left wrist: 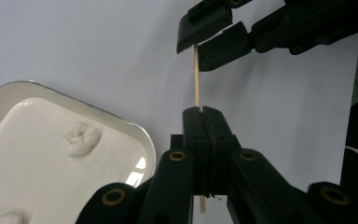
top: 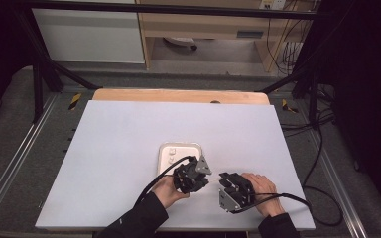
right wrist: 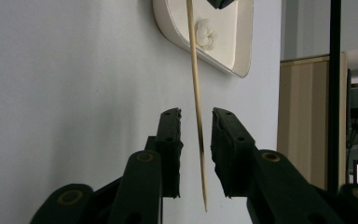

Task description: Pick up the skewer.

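Note:
A thin wooden skewer (left wrist: 197,79) runs between my two grippers, just above the white table. My left gripper (left wrist: 204,112) is shut on one end of it. My right gripper (right wrist: 196,114) is open, and the skewer (right wrist: 196,93) passes through the gap between its jaws without touching either. In the high view both grippers face each other at the table's near edge, left (top: 201,176) and right (top: 226,184). A shallow white tray (top: 161,153) lies just beyond the left one. It holds small white lumps (left wrist: 80,138), one of them (right wrist: 206,33) behind the skewer.
The white table top (top: 129,148) stretches wide to the left, right and far side of the tray. A wooden strip (top: 178,95) borders its far edge. Black frame posts and cables (top: 317,148) stand off the table at the right.

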A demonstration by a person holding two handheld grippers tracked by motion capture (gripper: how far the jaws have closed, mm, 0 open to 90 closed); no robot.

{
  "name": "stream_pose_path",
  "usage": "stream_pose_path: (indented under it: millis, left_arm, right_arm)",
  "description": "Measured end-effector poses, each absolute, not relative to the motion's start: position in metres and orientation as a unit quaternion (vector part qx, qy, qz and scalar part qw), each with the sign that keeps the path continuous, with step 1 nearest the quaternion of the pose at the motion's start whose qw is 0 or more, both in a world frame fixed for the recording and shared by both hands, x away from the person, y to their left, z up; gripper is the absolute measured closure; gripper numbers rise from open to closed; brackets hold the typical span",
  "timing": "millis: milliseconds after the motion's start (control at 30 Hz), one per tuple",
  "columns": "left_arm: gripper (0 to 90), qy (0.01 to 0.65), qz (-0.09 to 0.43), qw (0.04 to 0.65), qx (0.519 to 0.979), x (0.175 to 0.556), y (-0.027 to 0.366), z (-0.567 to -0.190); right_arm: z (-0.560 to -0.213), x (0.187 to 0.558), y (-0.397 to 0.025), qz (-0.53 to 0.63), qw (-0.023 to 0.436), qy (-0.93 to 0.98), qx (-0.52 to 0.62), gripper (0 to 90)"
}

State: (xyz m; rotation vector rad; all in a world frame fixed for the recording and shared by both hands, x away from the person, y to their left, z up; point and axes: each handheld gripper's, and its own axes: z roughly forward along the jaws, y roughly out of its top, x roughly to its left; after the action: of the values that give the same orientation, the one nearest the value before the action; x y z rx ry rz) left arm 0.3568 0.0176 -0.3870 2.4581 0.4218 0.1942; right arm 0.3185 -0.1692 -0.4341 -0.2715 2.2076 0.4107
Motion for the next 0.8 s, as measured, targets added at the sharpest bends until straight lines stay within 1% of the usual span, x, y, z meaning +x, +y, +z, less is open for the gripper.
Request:
stream_pose_path:
  millis: [167,200,233,300,600,667,700,800]
  left_arm:
    - [88.8,0.156,0.071,0.311,0.935,0.3562,0.0164,-0.3879]
    - [88.9,0.156,0.071,0.311,0.935,0.3562,0.0164,-0.3879]
    - [88.9,0.155,0.070,0.311,0.935,0.3562,0.0161,-0.3880]
    - [88.8,0.155,0.070,0.310,0.935,0.3562,0.0156,-0.3885]
    - [88.0,0.157,0.068,0.309,0.936,0.3587,0.0176,-0.3877]
    - [85.5,0.157,0.066,0.308,0.936,0.3592,0.0181,-0.3876]
    - [81.1,0.158,0.068,0.304,0.937,0.3595,0.0185,-0.3873]
    - [76.9,0.156,0.075,0.293,0.940,0.3599,0.0202,-0.3871]
  right_arm:
    - [-0.4355,0.3184,-0.1688,0.159,0.430,0.881,-0.118,79.9]
    - [-0.4355,0.3184,-0.1688,0.159,0.430,0.881,-0.118,79.9]
    - [-0.4354,0.3183,-0.1691,0.157,0.432,0.880,-0.122,83.2]
    - [-0.4354,0.3184,-0.1690,0.157,0.435,0.877,-0.130,86.4]
    - [-0.4362,0.3172,-0.1686,0.146,0.436,0.876,-0.146,89.0]
    - [-0.4358,0.3172,-0.1685,0.144,0.435,0.876,-0.146,89.1]
    - [-0.4357,0.3174,-0.1686,0.142,0.438,0.875,-0.148,89.1]
    - [-0.4357,0.3174,-0.1689,0.140,0.438,0.876,-0.148,89.2]
